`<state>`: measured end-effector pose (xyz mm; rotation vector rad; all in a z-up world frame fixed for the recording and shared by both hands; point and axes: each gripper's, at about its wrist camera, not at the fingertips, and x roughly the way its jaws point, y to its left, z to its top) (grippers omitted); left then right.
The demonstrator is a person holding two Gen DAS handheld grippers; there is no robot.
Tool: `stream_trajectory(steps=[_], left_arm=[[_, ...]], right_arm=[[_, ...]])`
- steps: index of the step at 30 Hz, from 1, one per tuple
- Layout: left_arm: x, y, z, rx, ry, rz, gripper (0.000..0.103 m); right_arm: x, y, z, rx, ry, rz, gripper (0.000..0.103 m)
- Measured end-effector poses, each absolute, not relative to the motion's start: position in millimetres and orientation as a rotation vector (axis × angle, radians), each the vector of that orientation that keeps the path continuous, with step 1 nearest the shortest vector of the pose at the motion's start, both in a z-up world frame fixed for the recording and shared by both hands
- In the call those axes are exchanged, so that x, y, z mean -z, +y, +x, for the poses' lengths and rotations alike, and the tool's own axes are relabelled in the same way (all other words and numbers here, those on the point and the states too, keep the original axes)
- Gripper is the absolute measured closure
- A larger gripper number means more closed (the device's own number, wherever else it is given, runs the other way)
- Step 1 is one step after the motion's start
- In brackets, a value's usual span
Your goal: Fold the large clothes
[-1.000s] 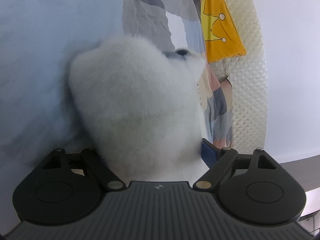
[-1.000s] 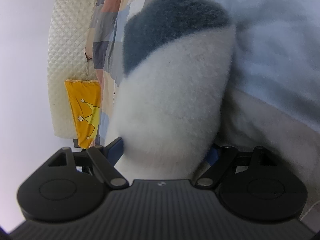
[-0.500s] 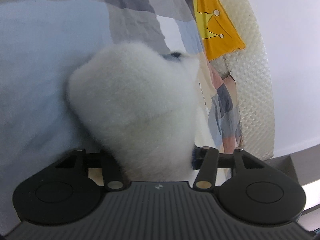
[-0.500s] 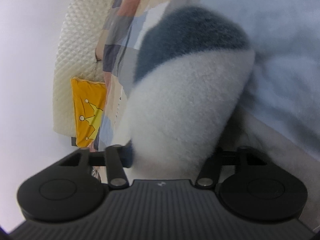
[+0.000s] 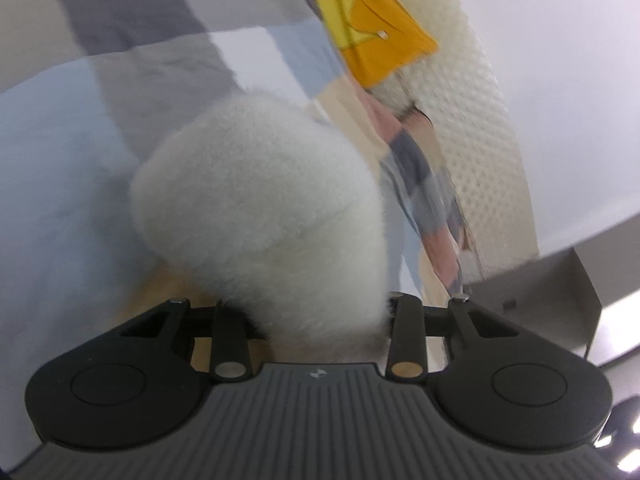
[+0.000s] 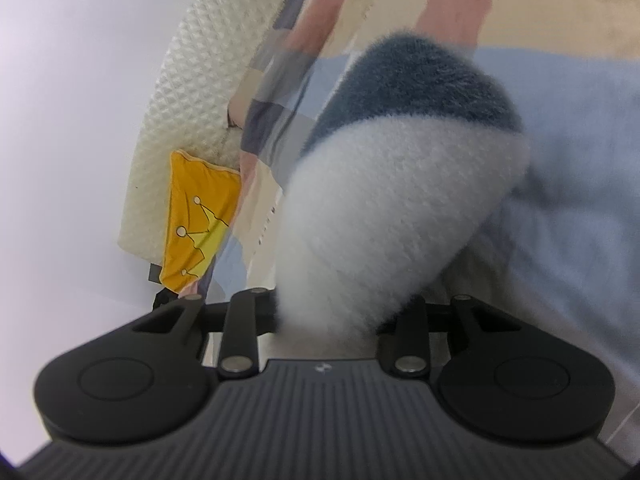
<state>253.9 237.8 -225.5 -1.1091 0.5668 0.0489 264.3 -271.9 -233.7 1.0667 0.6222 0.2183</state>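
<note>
Since the earlier frames both hand-held grippers have lifted, jaws just closing: left hand-held gripper (image 5: 320, 316) and right hand-held gripper (image 6: 328, 312) each pinch the fluffy garment (image 5: 260, 208) above the bed (image 5: 52, 160). Likely the lifting step; next, carry both corners over evenly.

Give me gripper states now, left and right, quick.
Left gripper: fingers just closing, clamped on the white fleece garment.
Right gripper: fingers just closing, clamped on the white and blue fleece.

Bright, even daylight, soft shadows only. Strong fisheye bending at edges, dark vignette in the right view's corners. Motion blur smears bedding (image 5: 72, 168) and fleece garment (image 6: 392, 208); white wall (image 6: 72, 112) near glare.
</note>
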Motion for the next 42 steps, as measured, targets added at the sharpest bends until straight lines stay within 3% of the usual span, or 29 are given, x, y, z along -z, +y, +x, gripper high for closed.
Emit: stream_trajectory(steps=[9,19,30,42], left_arm=[[167.9,180.9,311.2,0.087,0.596,-1.028,0.061],[128.6,85.4,425.9,0.189,0.672,-0.934,0.061],[137.6,-24.3,571.5,0.296,0.738,-0.826,0.061],[186.1,-93.8,687.5,0.367,0.787,-0.77,0.061]], right_arm=[[193.3,-330.8,270.0,-0.19,0.527,1.095,0.065],[167.6,-419.0,338.0,-0.124,0.45,1.134,0.065],[160.1,-506.8,450.8,-0.056,0.382,1.083,0.065],[206.5,-566.2,528.6,0.011,0.388,1.09,0.065]])
